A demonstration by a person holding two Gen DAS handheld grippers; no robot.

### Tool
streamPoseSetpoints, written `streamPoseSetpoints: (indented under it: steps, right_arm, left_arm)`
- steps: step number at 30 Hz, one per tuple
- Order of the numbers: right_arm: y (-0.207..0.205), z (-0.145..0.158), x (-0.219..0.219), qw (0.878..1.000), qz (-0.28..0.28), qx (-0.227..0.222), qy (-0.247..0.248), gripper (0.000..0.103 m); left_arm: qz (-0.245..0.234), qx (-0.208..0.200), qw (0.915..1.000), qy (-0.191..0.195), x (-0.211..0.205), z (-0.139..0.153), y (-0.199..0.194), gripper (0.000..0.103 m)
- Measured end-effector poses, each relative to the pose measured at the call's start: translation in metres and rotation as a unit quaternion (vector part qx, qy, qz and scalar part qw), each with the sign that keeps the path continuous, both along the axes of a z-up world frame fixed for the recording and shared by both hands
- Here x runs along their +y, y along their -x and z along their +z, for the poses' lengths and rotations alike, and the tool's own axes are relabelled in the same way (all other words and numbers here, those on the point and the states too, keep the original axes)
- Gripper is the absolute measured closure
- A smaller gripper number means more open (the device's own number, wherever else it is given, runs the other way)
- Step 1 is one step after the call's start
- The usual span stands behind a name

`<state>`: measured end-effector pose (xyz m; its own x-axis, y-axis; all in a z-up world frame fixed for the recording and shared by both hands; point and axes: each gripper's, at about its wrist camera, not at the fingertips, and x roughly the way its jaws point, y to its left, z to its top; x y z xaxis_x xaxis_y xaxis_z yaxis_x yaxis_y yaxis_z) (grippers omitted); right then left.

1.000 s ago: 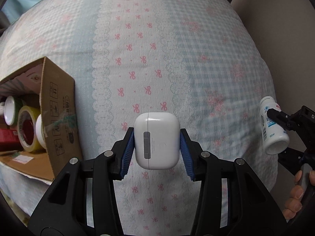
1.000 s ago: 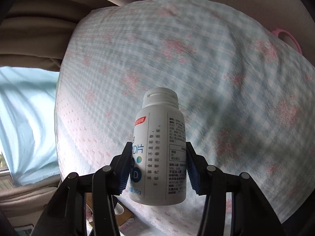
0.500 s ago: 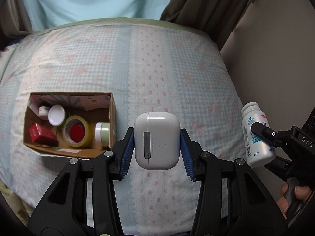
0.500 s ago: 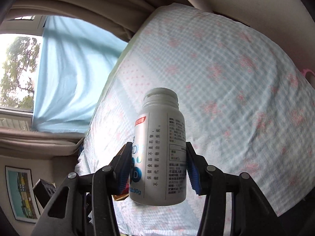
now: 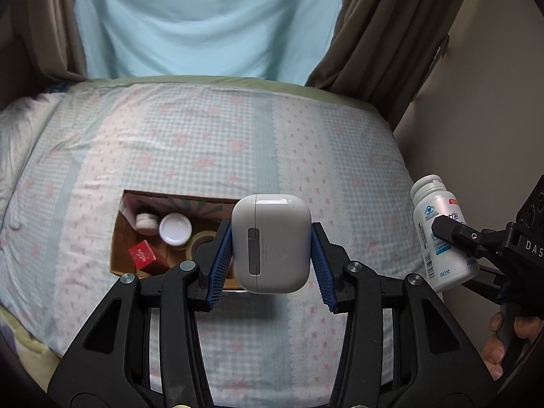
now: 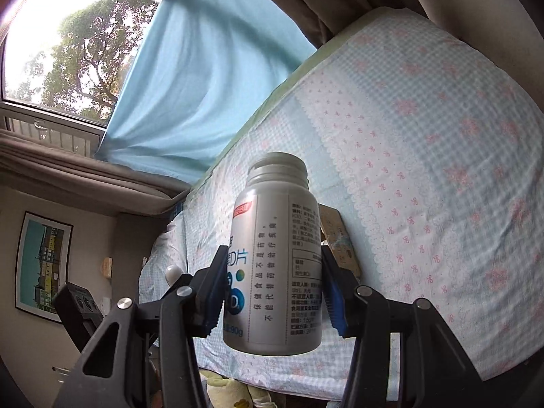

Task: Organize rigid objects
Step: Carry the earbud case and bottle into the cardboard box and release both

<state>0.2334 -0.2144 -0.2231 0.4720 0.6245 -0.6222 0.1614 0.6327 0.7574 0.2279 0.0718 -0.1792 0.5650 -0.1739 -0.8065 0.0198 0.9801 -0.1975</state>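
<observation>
Right wrist view: white bottle (image 6: 275, 258) label reads "D片" and "90g".

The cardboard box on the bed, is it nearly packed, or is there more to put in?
Partly packed: the cardboard box already holds a red box, white jars and tape. In hand: the left gripper clamps a white earbud case, and the right gripper a capless pill bottle. Both are left to put in.

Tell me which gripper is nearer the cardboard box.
Left. The left gripper, holding the white case, overlaps the cardboard box in its view; the right gripper, holding the bottle, sits off toward the bed's edge.
</observation>
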Motion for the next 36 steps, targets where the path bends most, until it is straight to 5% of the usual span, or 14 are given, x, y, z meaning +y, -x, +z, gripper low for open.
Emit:
streamPoseSetpoints:
  steps: [8,18,31,36]
  right_arm:
    - [0.004,-0.005,0.078,0.999,-0.041,0.010,0.001,0.056]
    - [-0.004,-0.046,0.150,0.994,-0.085,0.067,-0.002,0.056]
    - [-0.070,-0.110,0.192,0.990,-0.011,0.124,0.062,0.056]
    - [-0.096,-0.144,0.189,0.985,-0.013,0.168,0.047,0.056]
  left_arm:
    - [-0.055,0.017,0.9984,0.000,0.077,-0.013,-0.014,0.062]
    - [-0.091,0.069,0.9935,-0.006,0.142,-0.057,-0.047,0.062]
    - [-0.106,0.132,0.9856,-0.006,0.145,-0.139,-0.106,0.062]
    - [-0.113,0.168,0.9793,-0.008,0.132,-0.176,-0.136,0.062]
